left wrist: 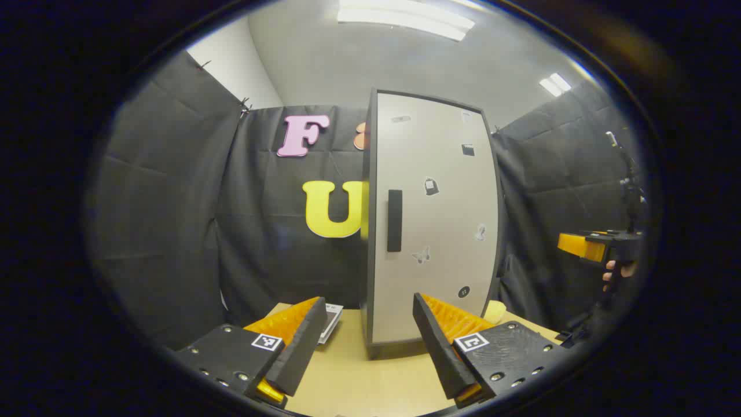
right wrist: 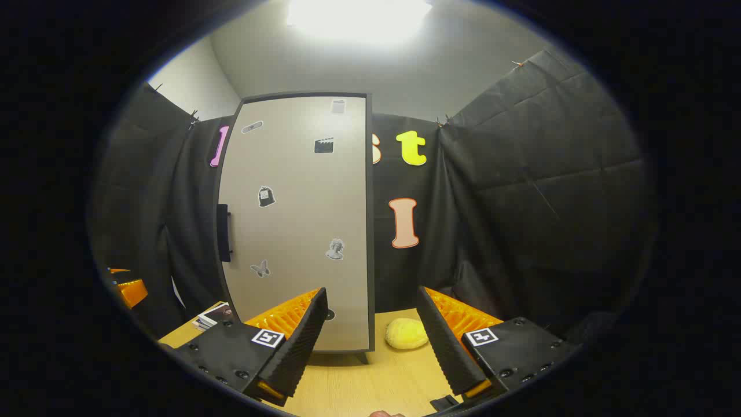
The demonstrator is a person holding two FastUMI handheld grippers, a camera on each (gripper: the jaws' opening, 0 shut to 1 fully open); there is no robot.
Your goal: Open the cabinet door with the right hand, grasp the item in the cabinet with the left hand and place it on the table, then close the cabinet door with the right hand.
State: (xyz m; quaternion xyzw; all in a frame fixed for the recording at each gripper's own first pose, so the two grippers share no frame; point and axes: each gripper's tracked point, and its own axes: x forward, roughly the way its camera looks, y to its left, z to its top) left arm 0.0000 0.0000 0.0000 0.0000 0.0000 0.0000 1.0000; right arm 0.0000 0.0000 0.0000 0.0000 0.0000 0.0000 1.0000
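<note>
1. On the pale wooden desk (right wrist: 370, 376), a tall light-grey cabinet with a dark frame (left wrist: 434, 220) is seen standing upright; its door is shut, so the item inside is hidden from both views.
2. A black vertical bar handle (left wrist: 394, 220) is fixed near the left edge of the door in the left gripper view, and small stickers are scattered across the door face.
3. The left tongs (left wrist: 366, 341) are held open above the desk in front of the cabinet, with nothing between the fingers.
4. The right tongs (right wrist: 373, 339) are likewise held open and empty, facing the cabinet's right edge; they are also seen at the far right of the left gripper view, gripped by a hand (left wrist: 616, 272).
5. A small stack of printed cards (right wrist: 213, 315) is seen lying on the desk left of the cabinet.
6. A soft yellow rounded object (right wrist: 407, 333) is seen resting on the desk just right of the cabinet's base.
</note>
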